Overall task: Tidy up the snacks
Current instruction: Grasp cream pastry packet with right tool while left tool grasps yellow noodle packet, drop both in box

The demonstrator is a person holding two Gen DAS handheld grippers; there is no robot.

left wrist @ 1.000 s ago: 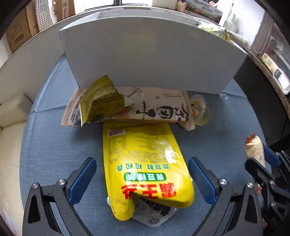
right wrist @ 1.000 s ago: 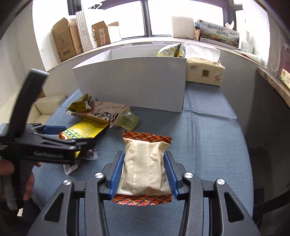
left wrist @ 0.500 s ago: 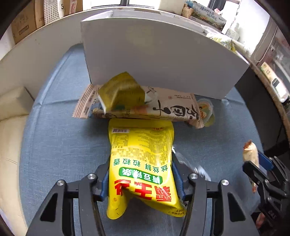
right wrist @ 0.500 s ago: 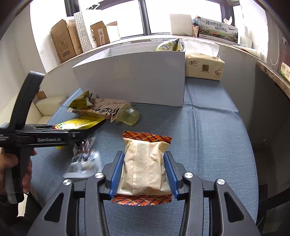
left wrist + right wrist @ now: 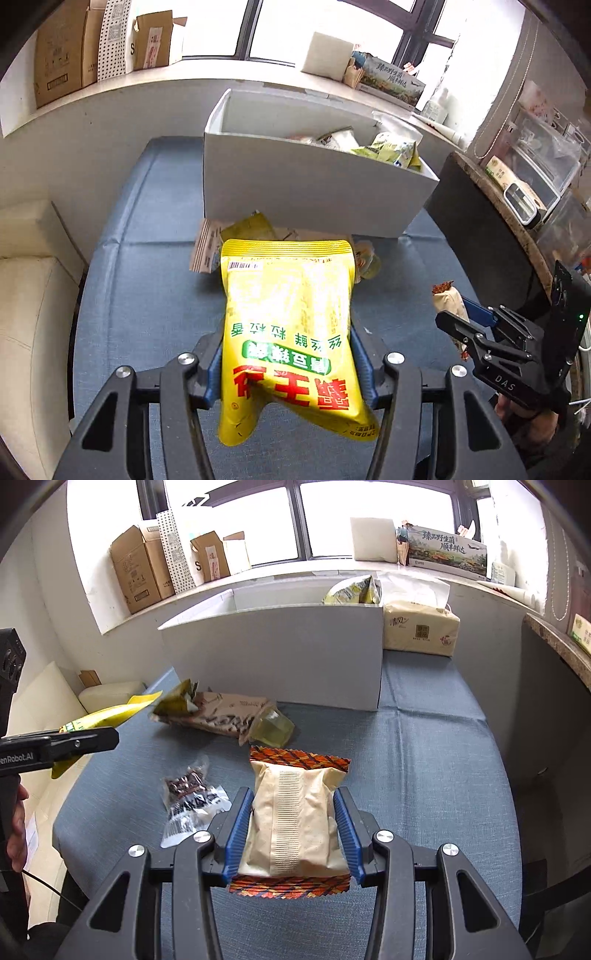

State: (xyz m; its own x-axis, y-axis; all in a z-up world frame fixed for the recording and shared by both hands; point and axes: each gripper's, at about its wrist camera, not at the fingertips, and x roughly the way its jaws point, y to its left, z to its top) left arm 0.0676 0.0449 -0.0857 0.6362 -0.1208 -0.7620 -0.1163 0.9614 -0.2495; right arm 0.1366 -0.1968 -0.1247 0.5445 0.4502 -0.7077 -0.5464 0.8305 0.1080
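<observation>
My left gripper (image 5: pixel 288 354) is shut on a yellow snack bag (image 5: pixel 288 332) and holds it in the air above the blue-clothed table (image 5: pixel 147 295). The right wrist view shows that bag (image 5: pixel 107 714) tilted at the left. My right gripper (image 5: pixel 293 812) is shut on a beige packet (image 5: pixel 295 782) with orange patterned ends, low over the cloth. The open white box (image 5: pixel 314 188) stands behind, with several snacks (image 5: pixel 391 151) inside. A long brown packet (image 5: pixel 225 714), a small green pack (image 5: pixel 177 701), a jelly cup (image 5: pixel 273 727) and a clear packet of dark snacks (image 5: pixel 188 794) lie on the cloth.
A tissue pack (image 5: pixel 421 631) sits right of the box. Cardboard boxes (image 5: pixel 140 568) line the windowsill. A cream cushion (image 5: pixel 22 295) borders the table's left, and a dark counter (image 5: pixel 480 229) stands on the right. A person's hand (image 5: pixel 14 830) grips the left handle.
My left gripper closed on the yellow bag and lifted it off the table, uncovering the clear packet that lay beneath. The right gripper kept still with its beige packet.
</observation>
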